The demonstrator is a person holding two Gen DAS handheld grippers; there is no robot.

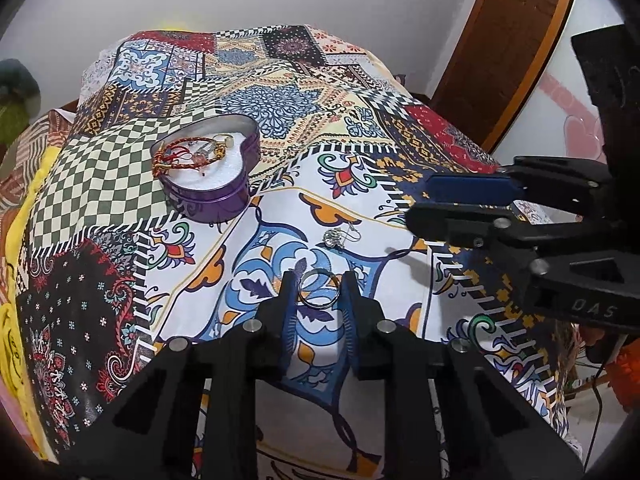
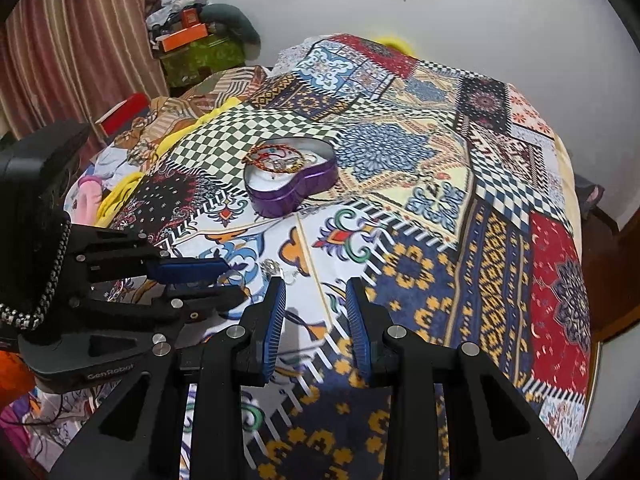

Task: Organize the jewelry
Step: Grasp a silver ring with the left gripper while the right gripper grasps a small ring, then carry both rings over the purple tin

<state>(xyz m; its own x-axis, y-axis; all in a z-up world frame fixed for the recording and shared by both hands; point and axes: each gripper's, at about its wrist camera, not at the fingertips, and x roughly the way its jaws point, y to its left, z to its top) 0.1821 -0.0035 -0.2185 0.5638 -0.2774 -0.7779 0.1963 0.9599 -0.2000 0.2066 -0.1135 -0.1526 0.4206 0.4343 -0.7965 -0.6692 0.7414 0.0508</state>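
Ring (image 1: 320,289): 1 plain silver band, lying flat on the patterned bedspread (image 1: 400,128), directly between the fingertips of the left gripper (image 1: 319,286) — so the approach line is already on it.
Left gripper: jaws narrowed around the ring; the pads sit at its 2 sides, touching or nearly so. Whether they press it firmly I cannot tell; the ring is not lifted, it rests on the cloth.
Axis: the ring is round and flat, with no long axis; the hold is taken across its width.
Right gripper (image 2: 316,296): partly open, nothing between its pads, hovering over the cloth just beside the left one.
Nearer hand: left, plainly — the right stands off to the side of the ring.
Pendant (image 1: 335,238): 1 small silvery piece with a hook or chain, loose on the cloth just beyond the ring, toward the tin.
Tin (image 1: 208,196): 1 purple heart-shaped tin, open, white lining, standing well beyond the ring and left of it in the left wrist view.
Tin contents: red-and-gold thread bracelets (image 1: 180,156), about 2, tangled, plus 1 or 2 small pieces too small to name.
Judgement: pickup of the ring is in hand; carrying it to the tin likely follows.
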